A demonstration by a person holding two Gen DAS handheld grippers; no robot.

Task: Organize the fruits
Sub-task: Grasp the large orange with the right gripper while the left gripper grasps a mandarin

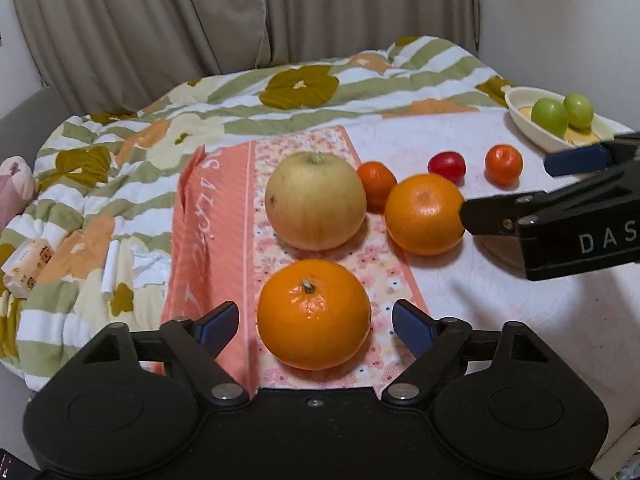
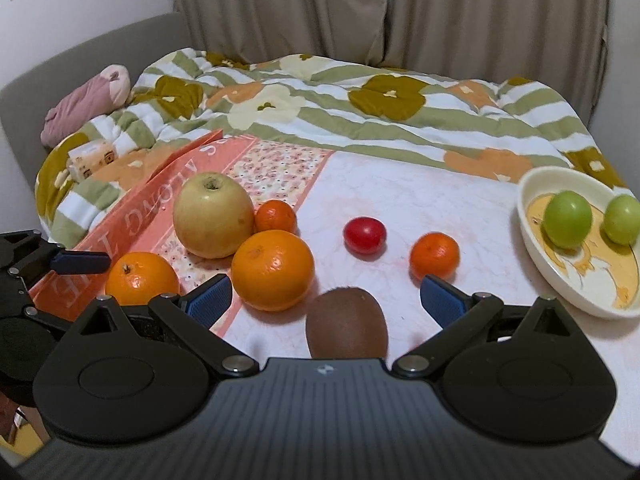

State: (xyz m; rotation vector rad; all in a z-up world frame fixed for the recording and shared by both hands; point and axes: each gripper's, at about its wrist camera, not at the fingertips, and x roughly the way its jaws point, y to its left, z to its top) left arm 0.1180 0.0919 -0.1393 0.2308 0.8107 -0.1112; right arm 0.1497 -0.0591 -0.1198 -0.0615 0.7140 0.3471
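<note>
My left gripper (image 1: 315,322) is open, its fingers on either side of a large orange (image 1: 314,314) on the pink floral cloth. Behind it stand a yellow apple (image 1: 315,200), a second large orange (image 1: 424,214), two small mandarins (image 1: 376,182) (image 1: 503,163) and a red tomato (image 1: 447,166). My right gripper (image 2: 325,300) is open, with a brown kiwi (image 2: 346,326) between its fingers on the table. A cream bowl (image 2: 560,276) at the right holds two green fruits (image 2: 567,218) (image 2: 621,218). The right gripper also shows in the left wrist view (image 1: 520,184).
A striped floral blanket (image 2: 360,120) covers the back of the table. A pink soft toy (image 2: 86,104) and a tissue pack (image 2: 90,158) lie at the far left. Beige curtains (image 2: 440,12) hang behind.
</note>
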